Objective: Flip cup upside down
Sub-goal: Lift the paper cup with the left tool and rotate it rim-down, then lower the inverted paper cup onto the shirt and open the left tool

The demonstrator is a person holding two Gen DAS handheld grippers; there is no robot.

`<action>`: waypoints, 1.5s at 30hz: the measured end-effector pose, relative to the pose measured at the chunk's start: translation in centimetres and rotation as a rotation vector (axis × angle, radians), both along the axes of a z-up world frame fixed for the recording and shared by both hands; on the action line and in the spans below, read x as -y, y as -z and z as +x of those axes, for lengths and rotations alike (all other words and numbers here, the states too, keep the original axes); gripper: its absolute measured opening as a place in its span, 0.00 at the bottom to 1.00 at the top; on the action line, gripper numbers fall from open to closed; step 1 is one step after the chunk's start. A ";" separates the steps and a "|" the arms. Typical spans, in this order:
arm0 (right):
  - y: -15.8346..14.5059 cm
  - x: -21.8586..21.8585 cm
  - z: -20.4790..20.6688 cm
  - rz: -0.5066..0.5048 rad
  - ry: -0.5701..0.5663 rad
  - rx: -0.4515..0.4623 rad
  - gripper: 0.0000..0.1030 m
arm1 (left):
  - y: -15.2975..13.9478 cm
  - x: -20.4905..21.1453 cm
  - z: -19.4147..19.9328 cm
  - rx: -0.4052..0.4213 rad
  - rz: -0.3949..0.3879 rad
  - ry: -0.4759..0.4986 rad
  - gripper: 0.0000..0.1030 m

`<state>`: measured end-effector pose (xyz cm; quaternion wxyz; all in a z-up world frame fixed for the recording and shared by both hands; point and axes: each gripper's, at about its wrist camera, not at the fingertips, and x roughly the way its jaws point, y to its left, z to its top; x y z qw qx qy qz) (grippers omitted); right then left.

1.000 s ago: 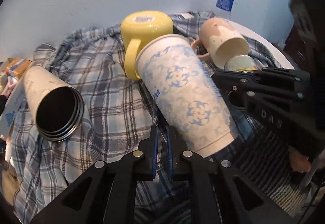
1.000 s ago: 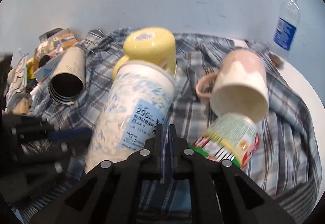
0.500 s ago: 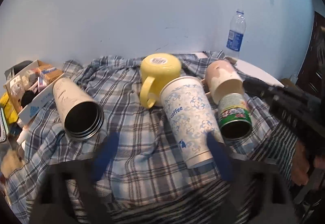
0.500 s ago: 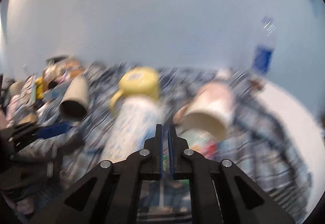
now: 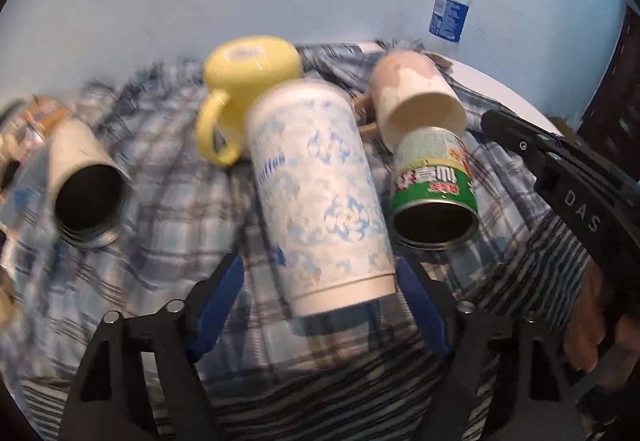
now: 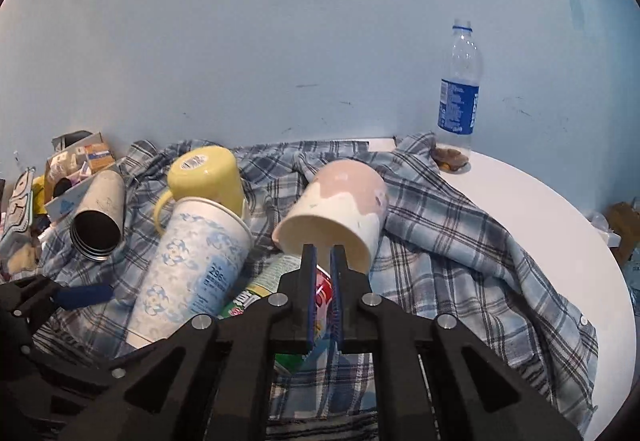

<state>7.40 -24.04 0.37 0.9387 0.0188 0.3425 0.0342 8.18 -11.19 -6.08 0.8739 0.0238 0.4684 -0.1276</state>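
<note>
A tall white paper cup with blue flowers [image 5: 320, 193] lies on its side on the plaid cloth, narrow base toward me; it also shows in the right wrist view [image 6: 188, 269]. My left gripper [image 5: 320, 277] is open, its blue-padded fingers either side of the cup's base, not touching it. My right gripper [image 6: 322, 273] is nearly shut with a narrow gap and holds nothing; it hovers above a green tin can [image 6: 260, 289], in front of the pink and cream mug [image 6: 336, 217]. The right gripper also shows at the right of the left wrist view [image 5: 492, 119].
A yellow mug [image 5: 248, 81] stands upside down behind the paper cup. A steel tumbler [image 5: 84, 177] lies on its side at the left. The green can [image 5: 434, 193] and pink mug [image 5: 416, 97] lie at the right. A water bottle [image 6: 460, 89] stands by the wall on the white table [image 6: 540, 209].
My left gripper opened wide and moved in around the paper cup's base. My right gripper drew back and up, and its jaws parted slightly.
</note>
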 end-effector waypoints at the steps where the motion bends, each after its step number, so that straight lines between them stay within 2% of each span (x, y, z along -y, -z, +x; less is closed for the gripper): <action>1: 0.1 0.2 0.0 0.007 -0.004 -0.002 0.06 | 0.3 0.0 0.2 -0.015 -0.011 -0.006 0.68; 2: 0.1 0.2 0.0 0.008 -0.003 -0.001 0.06 | 0.5 0.0 0.4 -0.026 -0.018 -0.012 0.65; 7: 0.1 0.2 0.0 -0.002 -0.003 -0.001 0.06 | 0.2 -0.6 0.1 -0.018 -0.035 -0.012 0.64; 11: 0.1 0.4 -0.1 0.001 0.004 0.001 0.06 | -2.9 -1.3 -1.7 0.119 0.028 -0.007 0.64; 13: 0.0 0.4 -0.1 0.002 0.002 0.005 0.06 | -4.3 -1.7 -2.2 0.161 0.039 -0.001 0.64; 16: 0.0 0.1 -0.2 -0.010 -0.005 0.004 0.06 | -6.1 -2.5 -2.0 0.164 0.018 0.001 0.63; 23: -0.2 0.0 -0.5 -0.018 -0.009 0.018 0.06 | -8.4 -2.3 -0.8 0.159 0.045 0.010 0.63; 31: -0.1 -0.1 -0.5 -0.007 -0.018 0.004 0.06 | -9.4 -1.8 0.6 0.133 0.042 0.037 0.62; 36: -0.2 -0.1 -0.6 -0.002 -0.024 0.003 0.06 | -8.4 -1.7 1.3 0.123 0.047 0.059 0.63; 38: -0.1 -0.1 -0.6 -0.001 -0.027 0.001 0.06 | -8.2 -1.8 0.9 0.175 0.059 0.050 0.64; 39: -0.1 -0.1 -0.6 0.001 -0.029 0.000 0.07 | -8.5 -1.8 0.4 0.221 0.068 0.034 0.70; 40: -0.1 -0.1 -0.6 0.003 -0.031 0.000 0.09 | -8.9 -2.0 0.0 0.265 0.071 0.023 0.85; 42: -0.1 -0.2 -0.6 0.003 -0.029 0.003 0.15 | -10.2 -2.5 -1.2 0.379 0.056 0.005 0.99; 45: -0.1 -0.1 -0.6 0.002 -0.023 0.012 0.17 | -12.1 -3.9 -2.8 0.517 0.004 -0.036 1.00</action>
